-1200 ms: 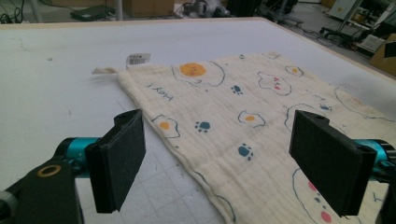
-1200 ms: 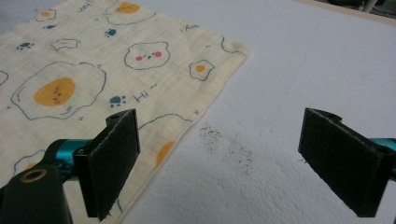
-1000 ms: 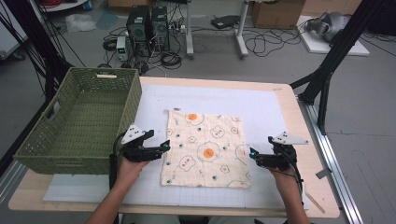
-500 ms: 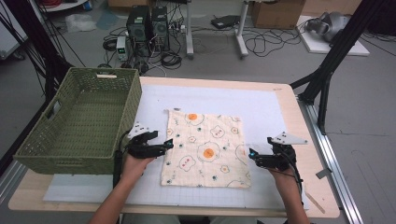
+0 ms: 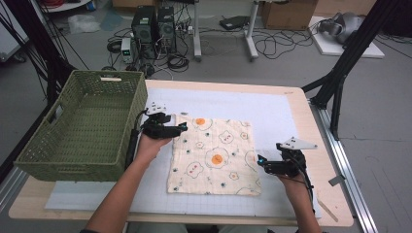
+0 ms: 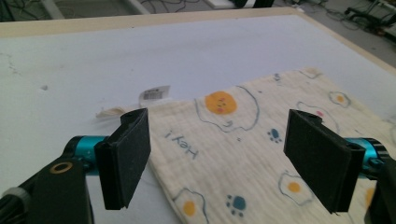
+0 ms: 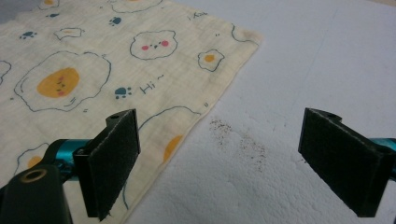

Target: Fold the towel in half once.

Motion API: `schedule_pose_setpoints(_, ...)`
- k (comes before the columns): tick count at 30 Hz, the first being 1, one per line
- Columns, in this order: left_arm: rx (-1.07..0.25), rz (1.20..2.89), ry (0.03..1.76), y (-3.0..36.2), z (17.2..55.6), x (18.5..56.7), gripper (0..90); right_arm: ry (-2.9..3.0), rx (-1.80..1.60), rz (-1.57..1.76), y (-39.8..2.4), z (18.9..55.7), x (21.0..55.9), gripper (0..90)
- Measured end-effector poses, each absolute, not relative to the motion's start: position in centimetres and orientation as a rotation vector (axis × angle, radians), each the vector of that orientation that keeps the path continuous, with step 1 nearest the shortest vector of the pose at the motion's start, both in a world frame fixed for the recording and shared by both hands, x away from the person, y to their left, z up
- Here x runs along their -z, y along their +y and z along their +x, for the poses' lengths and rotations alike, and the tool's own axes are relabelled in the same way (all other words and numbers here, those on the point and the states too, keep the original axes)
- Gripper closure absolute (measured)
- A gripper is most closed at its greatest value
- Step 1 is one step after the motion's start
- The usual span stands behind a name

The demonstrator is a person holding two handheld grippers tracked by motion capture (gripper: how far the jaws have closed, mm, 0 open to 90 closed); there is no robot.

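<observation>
Holding left gripper (image 5: pixel 182 127) at cloth (image 5: pixel 214 155) far corner, jaws wide but just closing slightly, nothing gripped; your right gripper (image 5: pixel 261 164) jaws wide at near edge.

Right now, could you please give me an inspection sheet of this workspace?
Surface: wooden table under a white gridded mat.
Job's things: cream egg-print cloth lying flat; white label at its far-left corner.
Clutter: green woven basket at the table's left; dark specks on the mat.
Grippers: left hand-held gripper open at the cloth's far-left corner, jaws just closing slightly, nothing pinched; right hand-held gripper open at the cloth's right edge.
Cables: black leads on the floor.
Surroundings: computer towers, black frame legs.
</observation>
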State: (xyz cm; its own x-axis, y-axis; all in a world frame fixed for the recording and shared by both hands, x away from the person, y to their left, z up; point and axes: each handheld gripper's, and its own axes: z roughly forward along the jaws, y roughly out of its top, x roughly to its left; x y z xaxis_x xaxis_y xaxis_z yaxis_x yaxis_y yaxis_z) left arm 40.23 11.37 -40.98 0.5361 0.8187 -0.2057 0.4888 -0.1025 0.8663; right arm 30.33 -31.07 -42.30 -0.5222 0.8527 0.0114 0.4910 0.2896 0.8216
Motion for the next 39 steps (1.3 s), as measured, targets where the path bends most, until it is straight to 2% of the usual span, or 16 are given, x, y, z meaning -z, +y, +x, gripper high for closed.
schedule_pose_setpoints(10,-0.486,1.855,1.237,11.1,44.4,42.8,41.6,2.142,-1.131,1.219,-30.9,30.7,42.5,12.1)
schedule_pose_setpoints(18,-0.5,1.894,1.263,10.5,45.6,44.4,46.0,2.151,-1.134,1.217,-30.9,30.9,42.6,12.1)
schedule_pose_setpoints(21,-0.531,1.937,1.258,10.0,45.5,44.8,51.1,2.153,-1.134,1.223,-30.9,31.0,42.7,12.1)
schedule_pose_setpoints(23,-0.57,1.962,1.233,9.8,45.5,44.8,56.5,2.156,-1.136,1.229,-30.9,31.3,42.8,12.1)
schedule_pose_setpoints(29,-0.544,1.972,1.186,9.6,45.3,44.9,83.8,2.178,-1.097,1.266,-30.4,33.5,42.6,12.1)
schedule_pose_setpoints(39,-0.46,1.918,1.226,10.4,45.5,44.9,85.8,2.232,-1.041,1.368,-29.2,40.0,42.6,12.9)
